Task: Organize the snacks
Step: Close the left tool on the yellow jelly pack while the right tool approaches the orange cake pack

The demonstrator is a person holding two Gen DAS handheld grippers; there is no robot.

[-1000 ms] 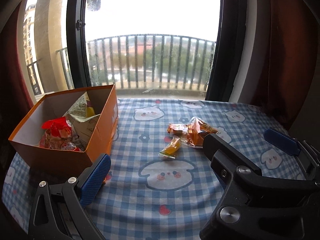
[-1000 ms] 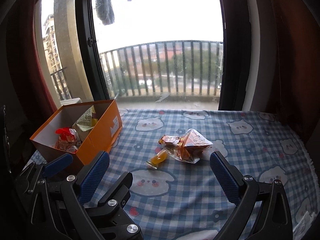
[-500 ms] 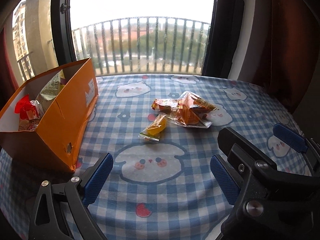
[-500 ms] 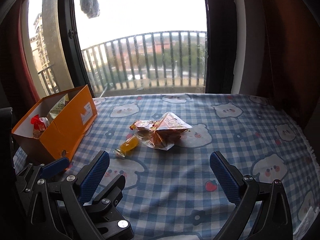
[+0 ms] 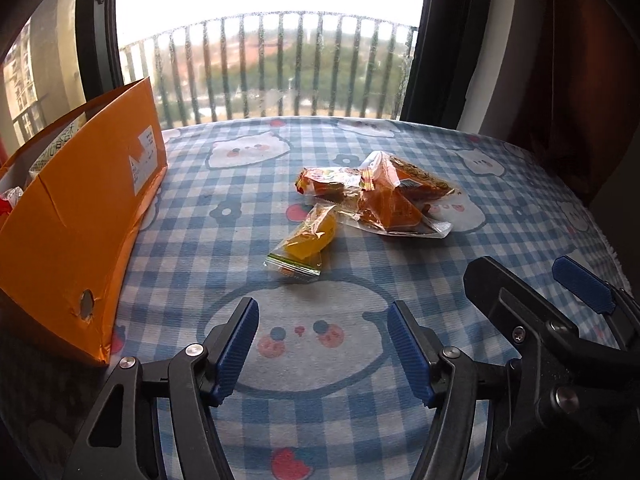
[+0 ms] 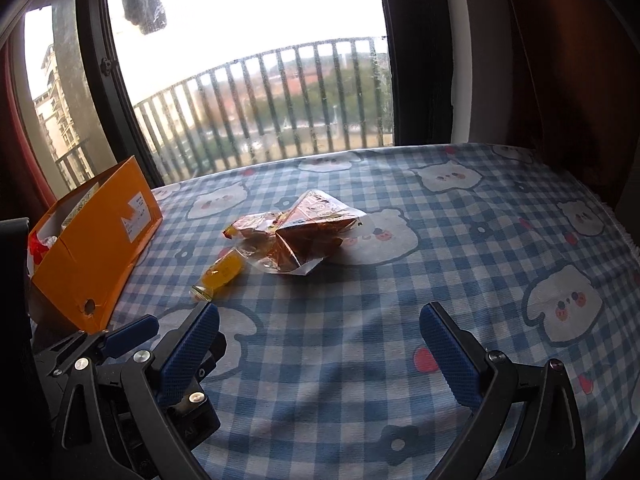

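Note:
An orange cardboard box stands at the left on the checked tablecloth, with packets showing over its rim. Loose snacks lie mid-table: a yellow jelly packet, a small orange packet and a clear bag of orange-brown snacks. My left gripper hovers low over the cloth just short of the yellow packet; its jaws are closing and nothing is between them. My right gripper is open and empty, nearer than the bag of orange-brown snacks and right of the yellow jelly packet.
Behind the table is a large window with a balcony railing. A dark red curtain hangs at the right. The cloth's fringed edge falls away on the right side. The orange box lies left of both grippers.
Both grippers have sunk and moved closer to the loose snacks. The left jaws have narrowed. The box is now seen from its side, not from above.

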